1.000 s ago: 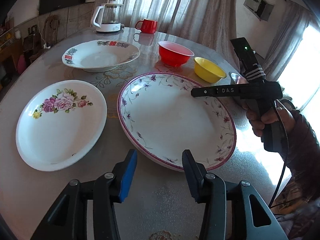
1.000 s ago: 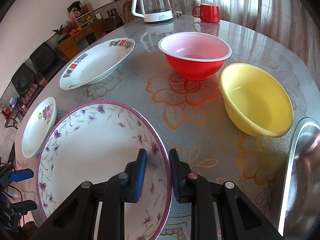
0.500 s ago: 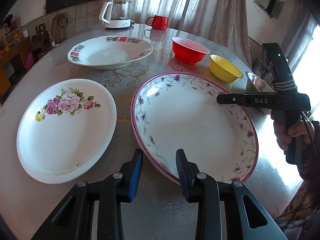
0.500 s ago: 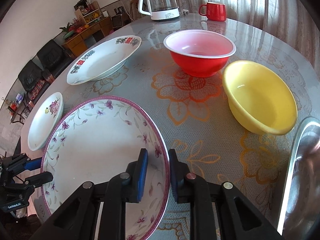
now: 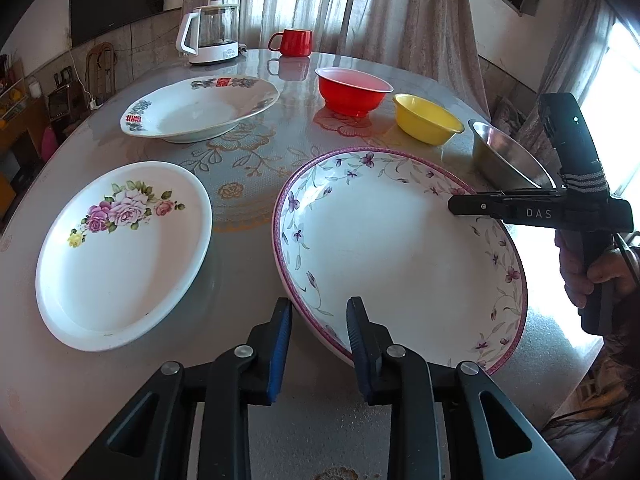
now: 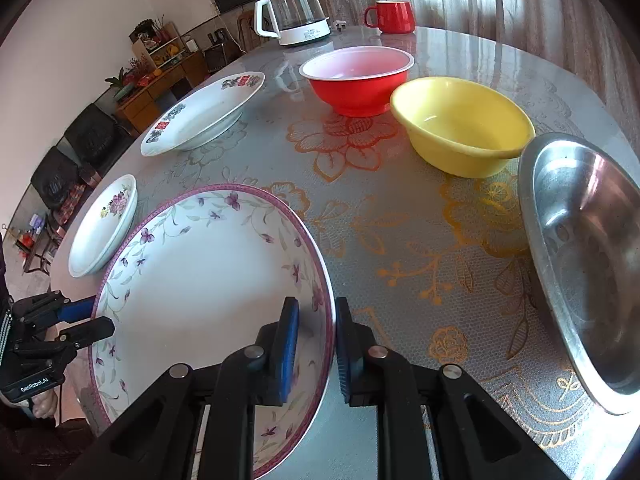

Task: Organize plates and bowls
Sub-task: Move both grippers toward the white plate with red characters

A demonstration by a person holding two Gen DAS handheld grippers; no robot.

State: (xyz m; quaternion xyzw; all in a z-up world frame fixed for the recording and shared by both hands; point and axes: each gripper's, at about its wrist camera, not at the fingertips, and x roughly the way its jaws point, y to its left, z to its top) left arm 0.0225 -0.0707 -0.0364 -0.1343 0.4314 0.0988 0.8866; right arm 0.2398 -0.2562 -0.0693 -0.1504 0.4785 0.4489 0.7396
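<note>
On my far left sits the rose plate, white with a pink flower spray, flat on the table and just beside the big plate without touching it. Behind it, toward the kettle, I see the deep white plate with red characters on its rim.

My left gripper is low at the near edge of the purple-flowered plate. Its blue-padded fingers straddle the rim with a moderate gap, one outside the plate and one over the inside, and I see space on both sides of the rim, so it is not clamped (the pads look clear of the china from this camera).

The purple-flowered plate itself fills the middle of the table in front of me, the largest piece there.

Moving right, my right gripper has the plate's opposite rim between its fingers. The gap is narrow and the rim runs right through it; I cannot tell from either camera whether the pads actually press on it.

Further right and back stand the red bowl, then the yellow bowl close beside it, and at the table's right edge the steel bowl. The three stand in a line, each near the next. The red mug stands at the far edge, right of the kettle.
</note>
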